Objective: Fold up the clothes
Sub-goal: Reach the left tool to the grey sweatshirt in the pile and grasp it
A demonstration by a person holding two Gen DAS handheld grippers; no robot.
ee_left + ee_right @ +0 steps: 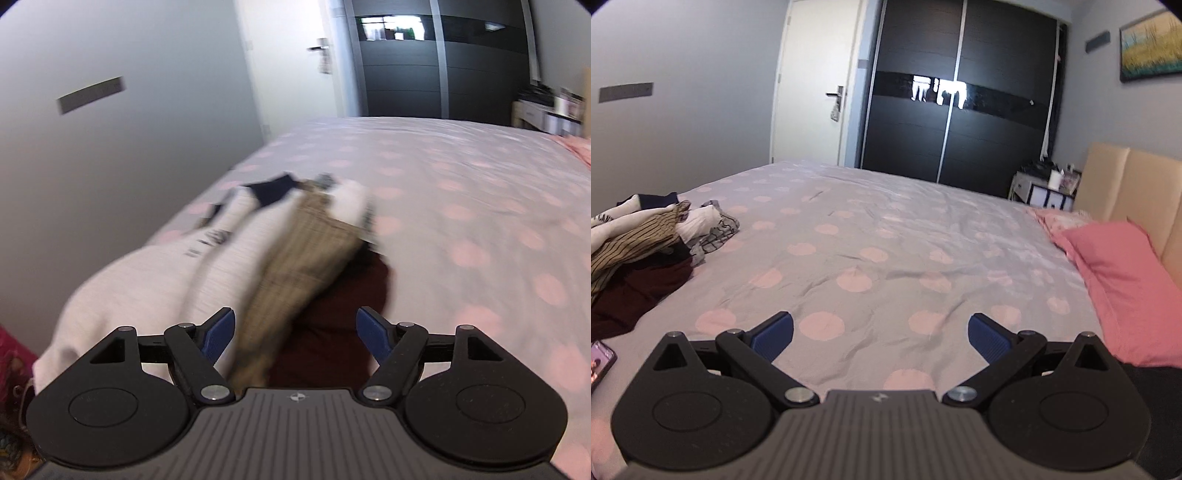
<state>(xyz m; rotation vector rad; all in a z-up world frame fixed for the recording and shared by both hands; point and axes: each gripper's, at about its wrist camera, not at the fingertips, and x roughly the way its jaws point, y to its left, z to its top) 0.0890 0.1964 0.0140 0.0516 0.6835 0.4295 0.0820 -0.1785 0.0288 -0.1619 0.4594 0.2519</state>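
Note:
A pile of clothes lies on the bed's left side: a white printed garment (pixel 155 266), a tan striped garment (pixel 306 254) and a dark maroon garment (pixel 332 332). My left gripper (pixel 295 332) is open, held just above the near end of the pile, with nothing between its blue pads. The left wrist view is motion-blurred. The pile also shows at the left of the right wrist view, tan garment (pixel 635 236) over the maroon one (pixel 639 291). My right gripper (pixel 881 338) is open and empty above bare bedspread (pixel 886 240).
The bed has a grey spread with pink dots. A pink pillow (pixel 1119 280) and beige headboard (pixel 1137 192) are at right. A phone (pixel 600 363) lies at the bed's near left. A dark wardrobe (pixel 960 92), white door (pixel 812 85) and nightstand (pixel 1041 188) stand behind.

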